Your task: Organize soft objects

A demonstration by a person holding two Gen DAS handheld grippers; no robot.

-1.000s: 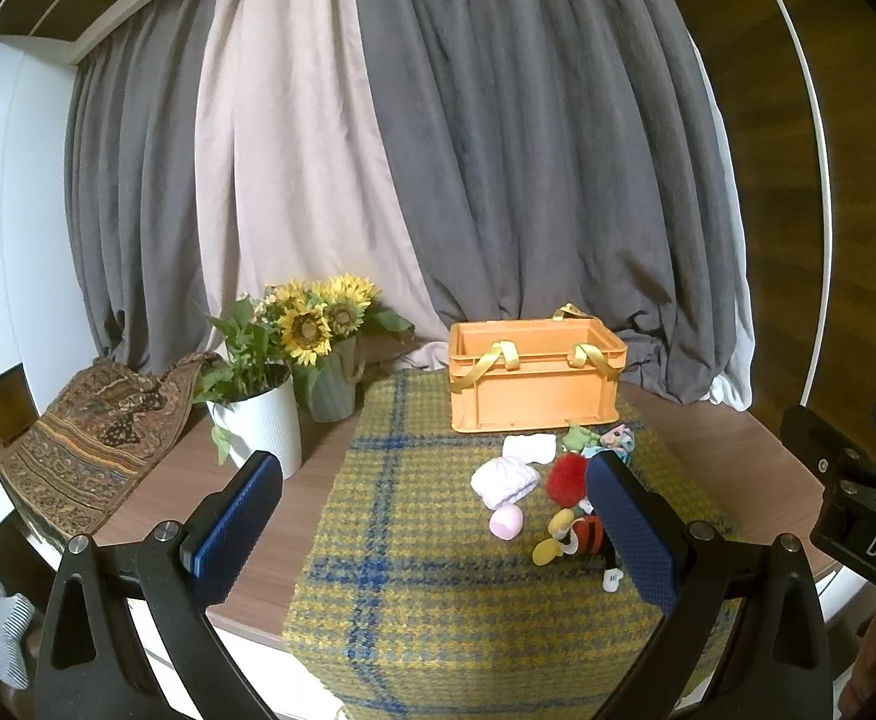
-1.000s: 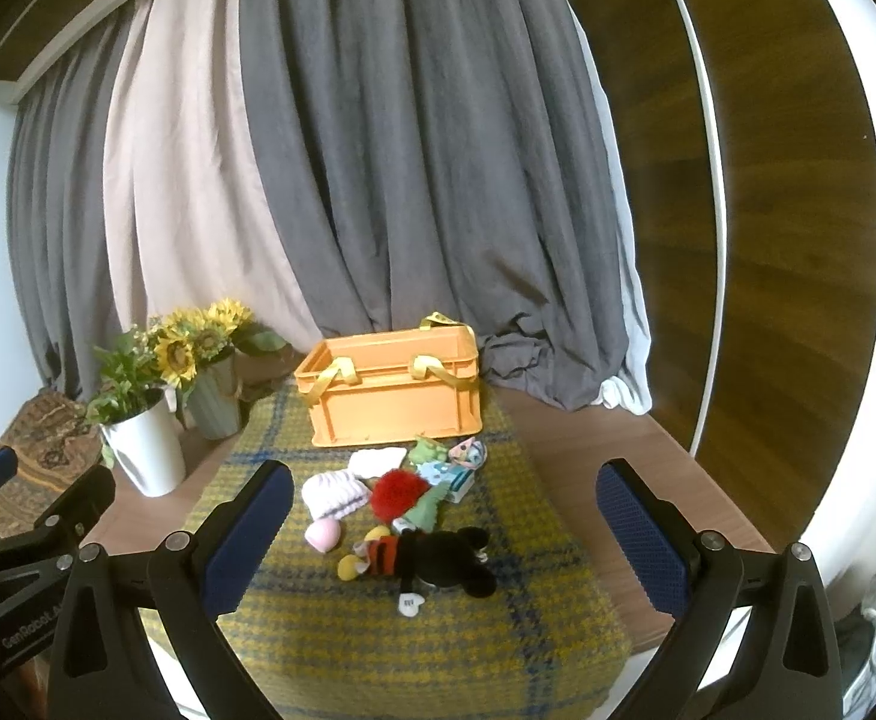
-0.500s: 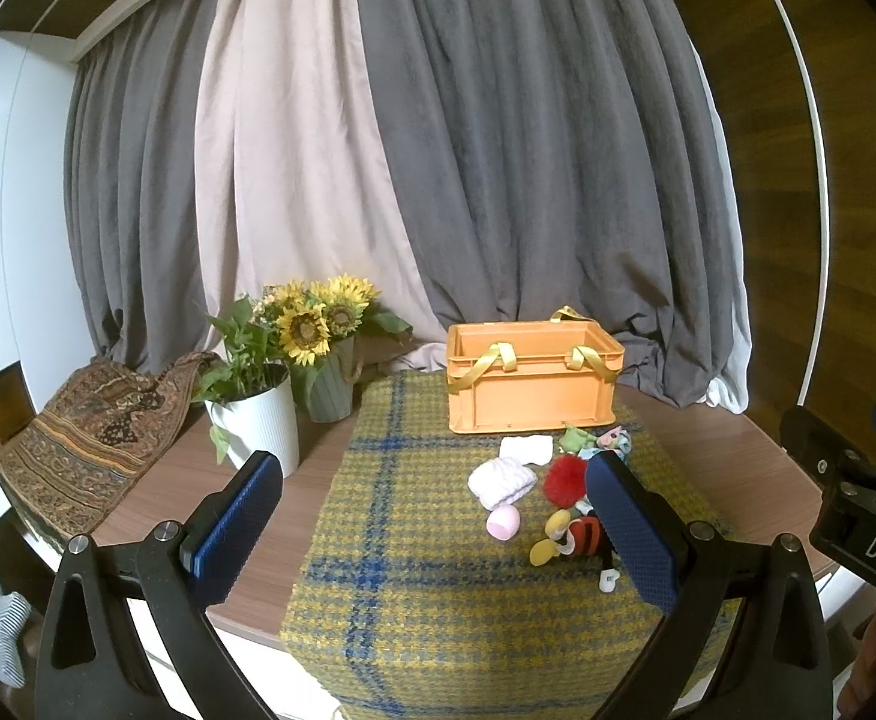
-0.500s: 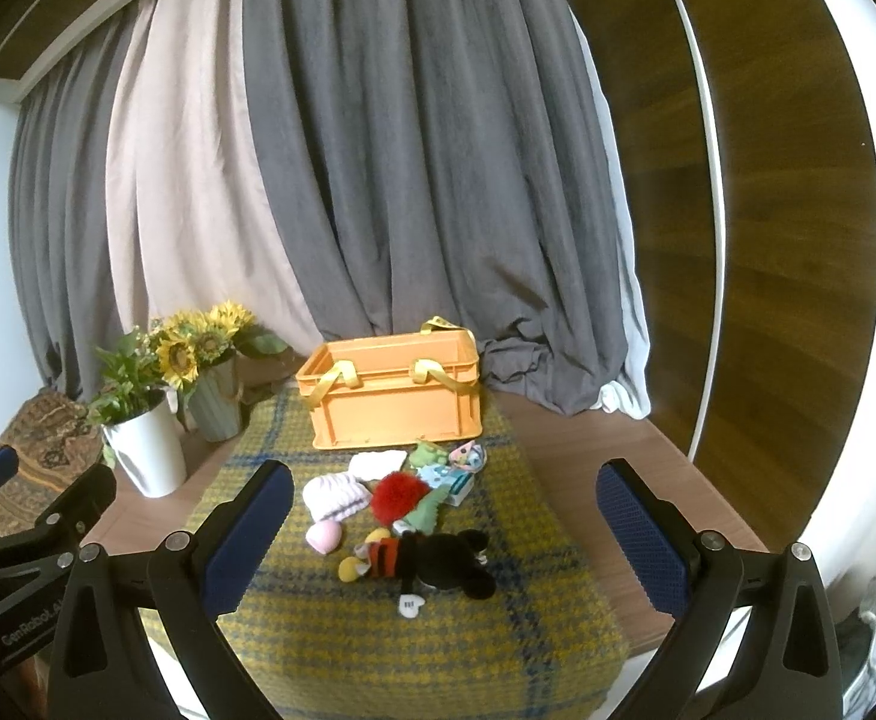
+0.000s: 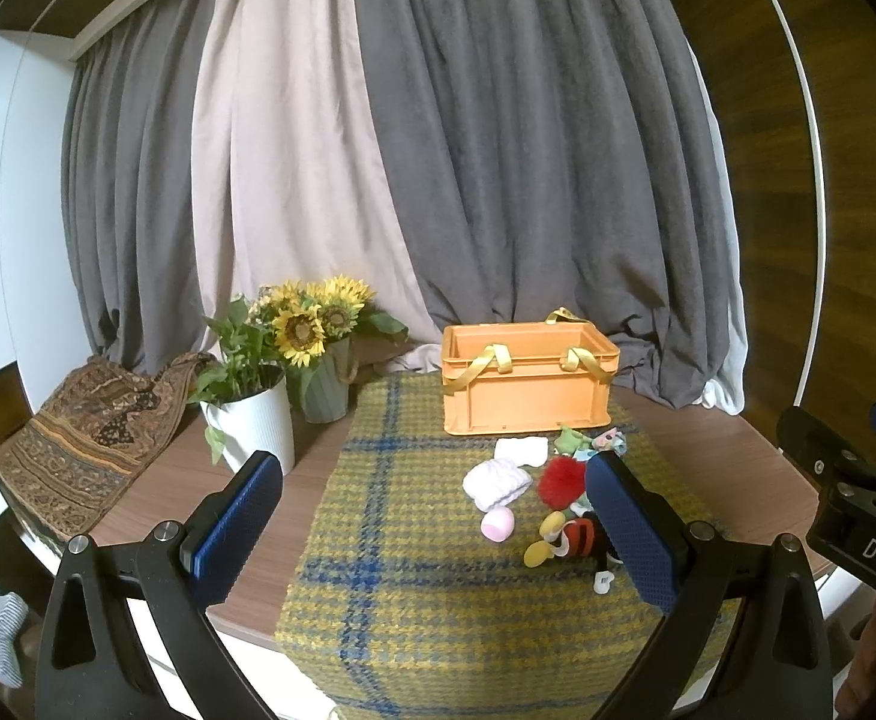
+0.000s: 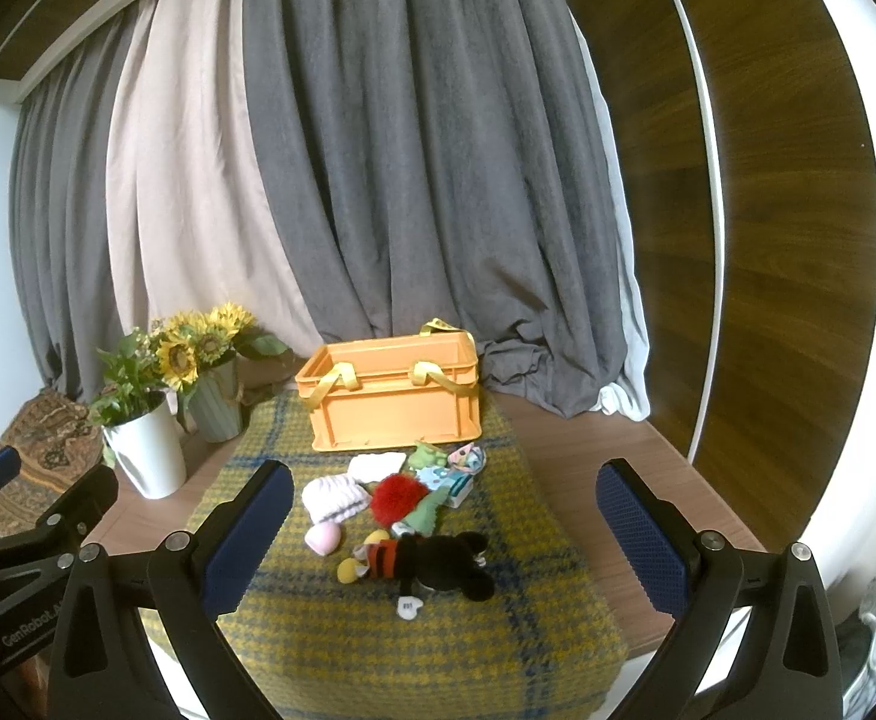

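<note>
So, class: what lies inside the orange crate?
From both wrist views the orange crate shows only its front wall, rim and yellow straps. Its floor is hidden, so its contents cannot be told.

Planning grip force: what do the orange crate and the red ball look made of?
Orange crate: apparently rigid moulded plastic, matte, with ribbed walls and yellow fabric-like straps. Red ball: looks like a fuzzy pompom, fibres sticking out at its edge, probably soft.

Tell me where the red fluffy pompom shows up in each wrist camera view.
Left wrist: red pompom right of centre, beside the left gripper's right pad.
Right wrist: red pompom near centre, behind the black mouse plush.
Shared landmark: orange crate behind it.
</note>
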